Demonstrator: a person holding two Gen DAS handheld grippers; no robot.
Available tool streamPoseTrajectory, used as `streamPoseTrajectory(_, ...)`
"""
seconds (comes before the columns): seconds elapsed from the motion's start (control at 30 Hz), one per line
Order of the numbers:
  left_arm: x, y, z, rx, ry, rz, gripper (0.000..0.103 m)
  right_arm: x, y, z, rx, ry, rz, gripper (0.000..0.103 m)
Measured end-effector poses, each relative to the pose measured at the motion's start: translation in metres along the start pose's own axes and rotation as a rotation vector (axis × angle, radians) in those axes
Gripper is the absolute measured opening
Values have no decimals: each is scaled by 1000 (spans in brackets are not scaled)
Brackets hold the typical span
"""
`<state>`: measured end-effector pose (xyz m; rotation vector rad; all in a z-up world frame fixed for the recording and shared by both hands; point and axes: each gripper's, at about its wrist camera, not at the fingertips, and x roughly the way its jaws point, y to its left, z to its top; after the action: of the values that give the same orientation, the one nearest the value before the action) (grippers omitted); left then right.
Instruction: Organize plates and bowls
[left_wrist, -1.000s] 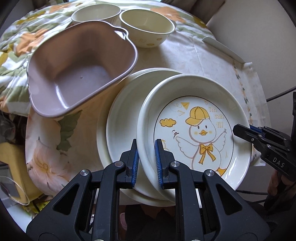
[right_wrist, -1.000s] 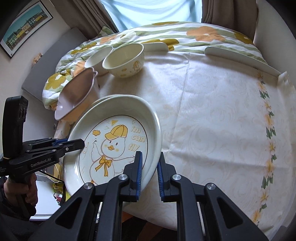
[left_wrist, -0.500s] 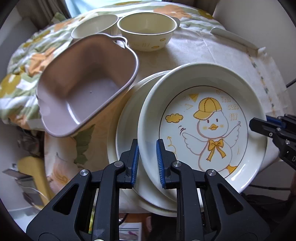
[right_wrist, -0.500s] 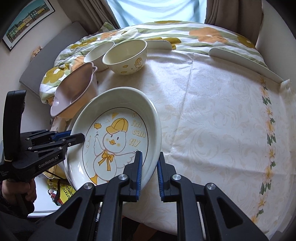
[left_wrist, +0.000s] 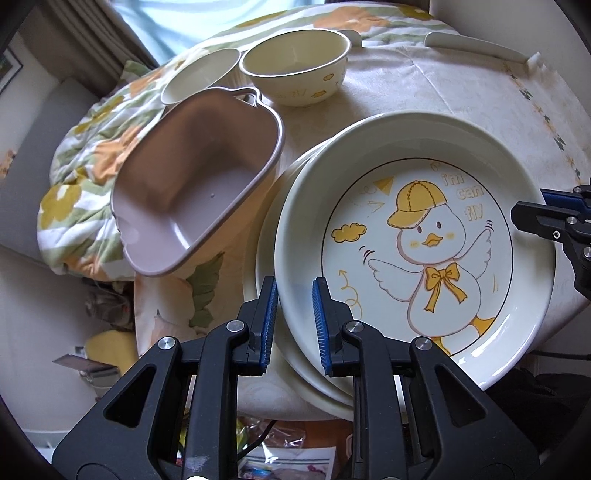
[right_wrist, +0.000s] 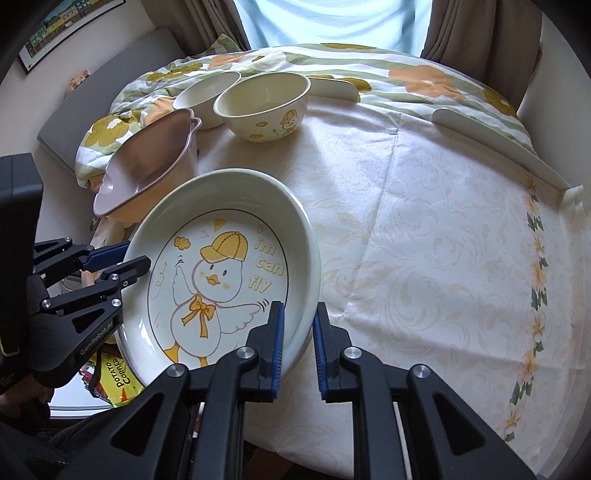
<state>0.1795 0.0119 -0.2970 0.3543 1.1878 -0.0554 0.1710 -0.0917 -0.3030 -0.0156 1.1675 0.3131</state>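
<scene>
A cream plate with a yellow-capped duck (left_wrist: 424, 240) (right_wrist: 221, 277) hangs tilted at the table's near left edge, partly over plain cream plates (left_wrist: 264, 258). My left gripper (left_wrist: 294, 325) (right_wrist: 122, 260) is shut on its left rim. My right gripper (right_wrist: 297, 332) (left_wrist: 532, 210) is shut on the opposite rim. Behind stand a pink square dish (left_wrist: 192, 184) (right_wrist: 147, 166), a cream duck bowl (left_wrist: 295, 70) (right_wrist: 266, 107) and a second cream bowl (left_wrist: 195, 74) (right_wrist: 203, 92).
A pale patterned tablecloth (right_wrist: 424, 240) covers the round table to the right of the plate. A floral quilt (left_wrist: 81, 177) bunches up at the far left behind the dishes. A yellow snack packet (right_wrist: 118, 380) lies below the table edge.
The left gripper has swung and rolled around the duck plate's rim, so its view now takes in more of the far table. The right gripper has hardly moved.
</scene>
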Motion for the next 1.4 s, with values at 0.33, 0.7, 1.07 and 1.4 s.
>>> streamPoseTrajectory(0.33,-5,-9,-3,35,-8,66,17,4,5,0,-12,9,-27,14)
streamPoseTrajectory(0.7,-6,-4,-4,14,-9,60,17,6,5,0,-9,18,-15,14)
streamPoseTrajectory(1.07,-48,32,6,-98,-126,-14,21,-26,0,21,33,-77,50,14)
streamPoseTrajectory(1.4,-81,135,9,-325,-226,-50,103,-48,29,79,27,-153,148,88)
